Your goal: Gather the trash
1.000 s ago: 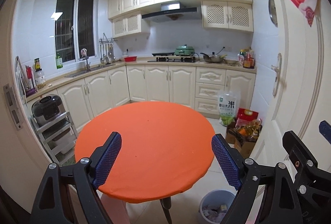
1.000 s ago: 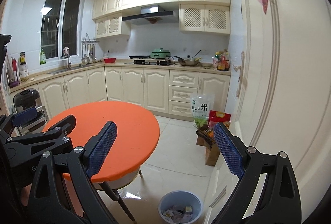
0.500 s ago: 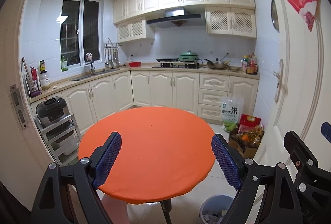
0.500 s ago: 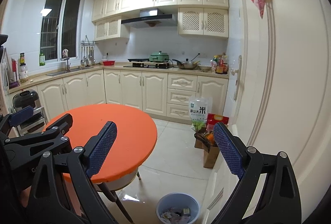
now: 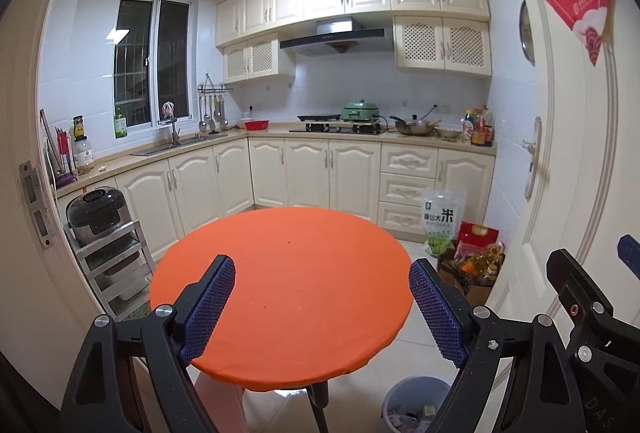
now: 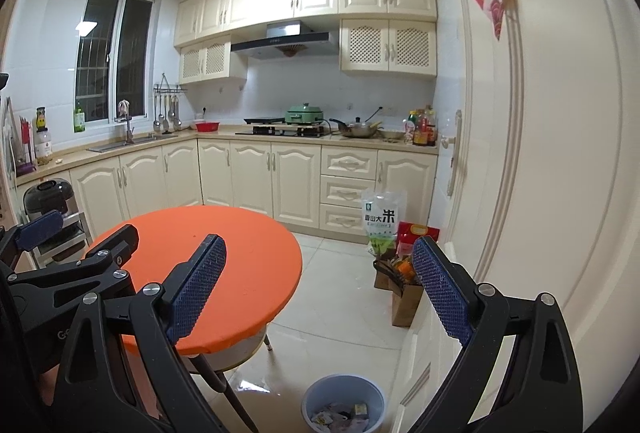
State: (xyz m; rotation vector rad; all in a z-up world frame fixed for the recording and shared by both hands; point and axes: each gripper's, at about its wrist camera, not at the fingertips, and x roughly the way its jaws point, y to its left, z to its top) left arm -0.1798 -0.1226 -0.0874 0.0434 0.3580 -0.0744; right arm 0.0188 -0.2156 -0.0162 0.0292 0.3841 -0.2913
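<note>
A round table with an orange top (image 5: pixel 288 281) (image 6: pixel 240 265) stands in a kitchen, and nothing lies on it. A pale blue trash bin (image 6: pixel 344 407) (image 5: pixel 412 403) sits on the floor by the table's right side, with crumpled wrappers inside. My left gripper (image 5: pixel 322 307) hangs open over the table's near half, nothing between its blue pads. My right gripper (image 6: pixel 320 295) is open too, above the floor between table and door, with the bin just below it. Each gripper shows at the edge of the other's view.
A white door (image 6: pixel 540 173) stands close on the right. Bags and a box of groceries (image 6: pixel 394 261) sit on the floor by the drawers. A metal rack with a rice cooker (image 5: pixel 98 215) is at the left. Cream cabinets and the counter (image 5: pixel 320 169) line the back.
Both views have tilted slightly upward, so the table and bin sit lower in the picture. Both grippers stay open and hold nothing.
</note>
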